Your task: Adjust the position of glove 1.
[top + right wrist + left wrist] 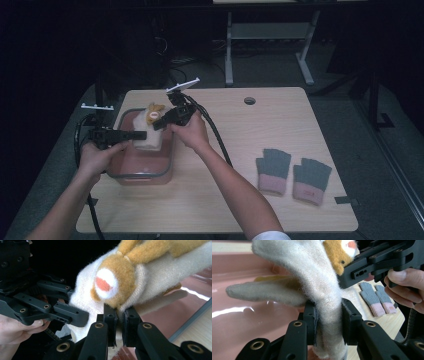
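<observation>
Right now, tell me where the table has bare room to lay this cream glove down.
Widest bare patch: the table between the pink bin and the grey gloves, back to the cable hole. The front strip near the person is bare too. It is crowded at the bin, where the left tool and right tool both grip the cream glove.

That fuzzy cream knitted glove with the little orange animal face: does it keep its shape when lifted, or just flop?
The fuzzy cream knitted glove probably flops: it bends over the left gripper and its grey finger droops. It looks light, since the right gripper holds only an edge. The woolly surface likely resists slipping.
</observation>
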`<state>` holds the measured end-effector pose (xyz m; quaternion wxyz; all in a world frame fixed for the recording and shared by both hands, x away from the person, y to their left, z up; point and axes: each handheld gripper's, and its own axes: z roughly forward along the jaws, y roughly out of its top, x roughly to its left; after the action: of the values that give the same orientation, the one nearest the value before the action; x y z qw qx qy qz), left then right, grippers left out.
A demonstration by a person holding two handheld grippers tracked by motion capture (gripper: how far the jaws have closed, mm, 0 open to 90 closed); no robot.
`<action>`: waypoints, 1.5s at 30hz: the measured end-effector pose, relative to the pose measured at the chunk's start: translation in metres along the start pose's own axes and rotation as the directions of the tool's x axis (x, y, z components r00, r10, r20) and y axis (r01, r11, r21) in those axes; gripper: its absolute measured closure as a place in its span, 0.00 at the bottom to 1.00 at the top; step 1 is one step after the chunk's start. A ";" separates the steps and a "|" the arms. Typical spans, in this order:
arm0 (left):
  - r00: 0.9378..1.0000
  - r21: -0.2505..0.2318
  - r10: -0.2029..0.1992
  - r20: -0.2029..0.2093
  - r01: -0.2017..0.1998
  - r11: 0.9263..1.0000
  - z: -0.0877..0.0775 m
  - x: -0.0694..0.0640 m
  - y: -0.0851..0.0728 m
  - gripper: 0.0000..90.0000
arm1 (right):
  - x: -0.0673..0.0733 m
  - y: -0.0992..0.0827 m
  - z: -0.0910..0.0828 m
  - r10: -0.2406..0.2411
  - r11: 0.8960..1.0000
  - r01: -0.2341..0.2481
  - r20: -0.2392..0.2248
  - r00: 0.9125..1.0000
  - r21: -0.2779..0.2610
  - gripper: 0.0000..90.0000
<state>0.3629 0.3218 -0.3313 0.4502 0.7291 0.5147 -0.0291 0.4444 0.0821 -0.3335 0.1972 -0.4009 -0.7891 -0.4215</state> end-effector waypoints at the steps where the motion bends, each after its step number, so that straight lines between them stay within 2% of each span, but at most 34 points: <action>1: 1.000 -0.001 -0.006 -0.003 0.006 1.000 0.000 0.001 -0.001 0.77 | -0.001 0.000 0.002 0.000 1.000 0.000 0.001 1.000 0.001 0.93; 14: 0.998 0.032 -0.039 -0.047 0.041 0.999 0.006 0.019 -0.014 0.78 | -0.013 -0.002 0.032 0.035 0.998 -0.035 -0.001 0.999 0.051 0.92; 19: 0.997 0.069 -0.056 -0.062 0.061 0.996 0.014 0.028 -0.023 0.78 | -0.019 -0.008 0.044 0.043 0.995 -0.044 0.020 0.999 0.092 0.92; 23: 0.994 0.102 -0.069 -0.089 0.078 0.992 0.020 0.033 -0.028 0.78 | -0.024 -0.012 0.051 0.056 0.992 -0.059 0.029 0.998 0.112 0.92; 30: 0.989 0.145 -0.088 -0.120 0.105 0.984 0.028 0.039 -0.032 0.78 | -0.024 -0.013 0.055 0.056 0.988 -0.063 0.060 0.997 0.138 0.89; 33: 0.988 0.161 -0.067 -0.140 0.090 0.983 0.031 0.039 -0.033 0.78 | -0.021 -0.014 0.056 0.025 0.986 -0.041 0.099 0.995 0.159 0.87; 40: 0.982 0.194 -0.051 -0.179 0.086 0.977 0.036 0.041 -0.034 0.78 | -0.018 -0.014 0.051 0.011 0.984 -0.032 0.118 0.993 0.174 0.81; 43: 0.978 0.209 -0.059 -0.199 0.101 0.973 0.039 0.042 -0.034 0.77 | -0.017 -0.014 0.047 -0.002 0.985 -0.018 0.120 0.993 0.171 0.80; 45: 0.974 0.241 -0.048 -0.220 0.102 0.965 0.041 0.042 -0.034 0.77 | -0.017 -0.015 0.045 -0.003 0.985 -0.018 0.122 0.993 0.173 0.79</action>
<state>0.3735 0.3268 -0.3985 0.2956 0.7589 0.5793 -0.0332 0.4438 0.1066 -0.3775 0.1845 -0.4102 -0.8319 -0.3250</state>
